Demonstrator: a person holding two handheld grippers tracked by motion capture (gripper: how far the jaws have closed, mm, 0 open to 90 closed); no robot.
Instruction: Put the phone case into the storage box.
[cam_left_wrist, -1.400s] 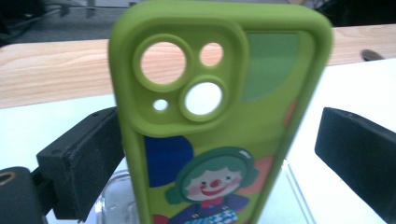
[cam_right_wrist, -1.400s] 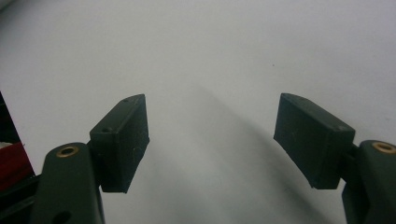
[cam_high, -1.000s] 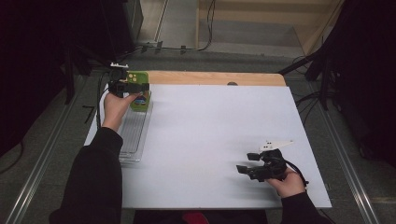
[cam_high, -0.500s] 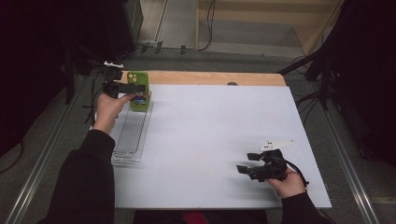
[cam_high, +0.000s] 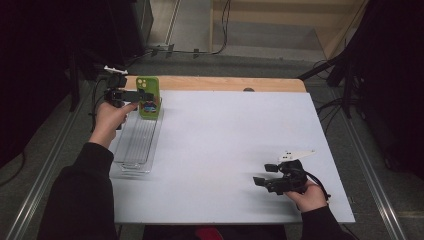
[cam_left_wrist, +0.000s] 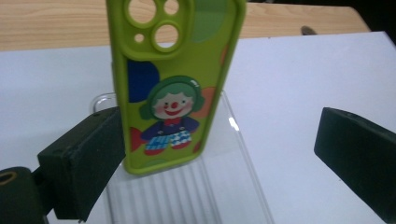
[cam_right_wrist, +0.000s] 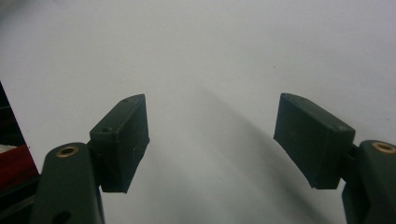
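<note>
Shifted since a second ago: left hand (cam_high: 109, 117) and left gripper (cam_high: 137, 95), from over the far end of the clear rack (cam_high: 135, 150) out toward the far left edge of the table (cam_high: 225, 140), and a little higher. Right side unchanged.

Left jaws wide open, gripping nothing. In the left gripper view, one jaw just beside the lower left edge of the green phone case (cam_left_wrist: 173, 84), touching or not hard to say; other jaw well apart on the right, over bare white table. No squeeze on the case either way.

Case upright at the far end of the rack, camera cut-outs on top, clown print facing the near side. Seemingly propped by the rack's ribbed slots, hence standing alone without any hold. Likely placed there on purpose, so as to stay on edge and leave the remaining slots free nearer the person.

Right gripper (cam_high: 263, 173) down at the near right, held by the right hand (cam_high: 310, 196), pointing left across the bare table. Jaws parted fairly wide, nothing between them. Probably parked out of the way while the left does the work.

Judged as a release just made, with the withdrawal needing care not to clip the case's edge and tip it.
</note>
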